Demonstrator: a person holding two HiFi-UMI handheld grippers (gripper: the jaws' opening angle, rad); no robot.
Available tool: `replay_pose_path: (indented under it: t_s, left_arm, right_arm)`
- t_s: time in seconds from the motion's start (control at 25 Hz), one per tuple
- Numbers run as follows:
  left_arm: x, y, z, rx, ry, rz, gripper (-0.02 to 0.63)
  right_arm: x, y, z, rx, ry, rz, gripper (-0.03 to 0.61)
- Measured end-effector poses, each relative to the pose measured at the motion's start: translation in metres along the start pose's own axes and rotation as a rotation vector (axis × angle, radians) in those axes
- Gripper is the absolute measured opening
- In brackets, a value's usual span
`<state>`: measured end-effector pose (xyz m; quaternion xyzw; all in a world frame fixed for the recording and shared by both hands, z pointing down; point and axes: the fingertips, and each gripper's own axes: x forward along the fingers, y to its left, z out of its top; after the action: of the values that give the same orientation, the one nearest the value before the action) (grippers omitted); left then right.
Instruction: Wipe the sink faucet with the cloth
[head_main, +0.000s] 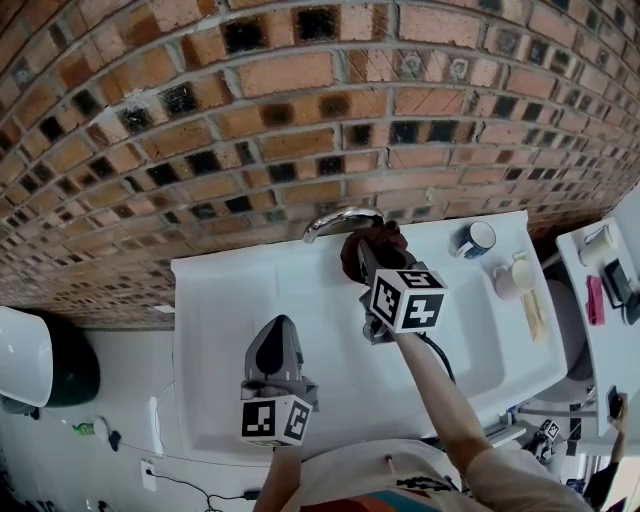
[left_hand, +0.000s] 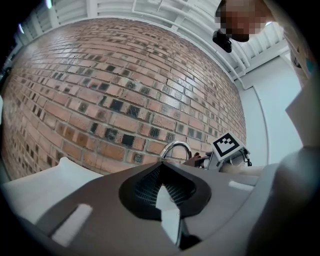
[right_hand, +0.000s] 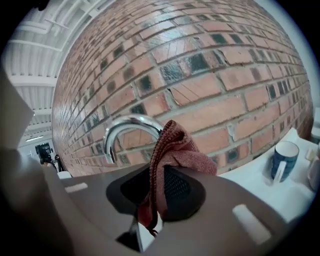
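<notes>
The sink (head_main: 230, 300) is viewed steeply from above in the head view. The faucet (right_hand: 127, 120), shared by all views, is faced low from both gripper views, nearest the right.

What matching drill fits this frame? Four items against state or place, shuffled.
Items
1. cloth
2. faucet
3. blue mug
4. left hand-held gripper

States or places
a. shut, with nothing between its jaws
b. standing on the sink top, to the right of the spout in the head view
c. pinched in the right hand-held gripper, up at the spout
d. chrome, curved, in front of the brick wall

Pairs: 1-c, 2-d, 3-b, 4-a
</notes>
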<state>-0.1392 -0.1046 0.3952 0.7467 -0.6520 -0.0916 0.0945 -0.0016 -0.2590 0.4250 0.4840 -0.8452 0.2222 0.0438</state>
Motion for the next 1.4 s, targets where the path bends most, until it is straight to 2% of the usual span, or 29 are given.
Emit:
replay_pose_path:
  t_s: [0.16,0.32,0.56,0.8,1.0,1.2,1.4]
  left_arm:
    - [-0.002,0.003,0.001,-0.006,-0.004,0.007,0.005]
    - [-0.003,0.003,0.002,-0.014,-0.009,0.011,0.005]
    - [-0.004,0.004,0.004,-0.019,-0.013,0.011,0.005]
    - [-0.005,0.005,0.004,-0.032,-0.019,0.015,0.005]
    - [-0.007,0.007,0.005,-0.027,-0.021,0.018,0.005]
    - [-0.013,0.013,0.01,-0.026,-0.034,0.038,0.005]
    - [-0.017,0.021,0.015,-0.021,-0.042,0.062,0.005]
  right_arm:
    - [-0.011,0.029,0.034,-0.056,-0.103,0.066,0.049]
    - [-0.014,0.058,0.042,-0.1,-0.145,0.118,0.049]
    - [-0.01,0.09,0.034,-0.194,-0.134,0.168,0.049]
    - [-0.005,0.104,0.017,-0.272,-0.059,0.242,0.049]
    - [-0.016,0.127,0.019,-0.309,-0.091,0.298,0.049]
    - [0.011,0.136,0.016,-0.335,-0.035,0.238,0.048]
    - [0.006,0.133,0.026,-0.331,-0.06,0.201,0.048]
